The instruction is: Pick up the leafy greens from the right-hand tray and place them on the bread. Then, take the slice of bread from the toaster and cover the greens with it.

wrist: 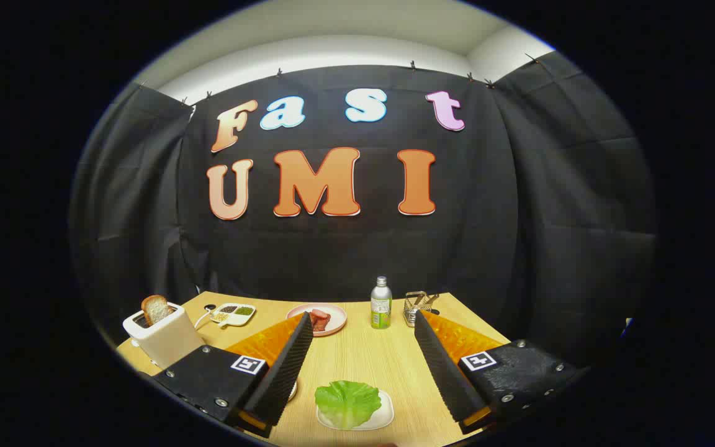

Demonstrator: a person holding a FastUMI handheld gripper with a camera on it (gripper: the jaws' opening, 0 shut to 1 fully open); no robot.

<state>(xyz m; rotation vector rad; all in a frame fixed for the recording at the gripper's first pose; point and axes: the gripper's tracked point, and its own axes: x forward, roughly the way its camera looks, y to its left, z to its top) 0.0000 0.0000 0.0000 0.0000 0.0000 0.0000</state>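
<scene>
Leafy greens (347,402) sit on small white tray (386,415), between claw (362,379) fingers, untouched. Claw wide apart, empty. Risk: limp leaf folds or slips from pinch; tray may skid on worktop (364,354). Toaster (162,338) holds bread slice (156,308), beyond fingers.

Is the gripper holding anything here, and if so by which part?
Nothing is held. The gripper is open, its fingers spread apart above the table, with the leafy greens lying untouched on their tray between them.

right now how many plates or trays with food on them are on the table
3: a white tray with leafy greens between the open gripper fingers, a pink plate beyond them, a divided dish beside the toaster. Others may be hidden.
</scene>
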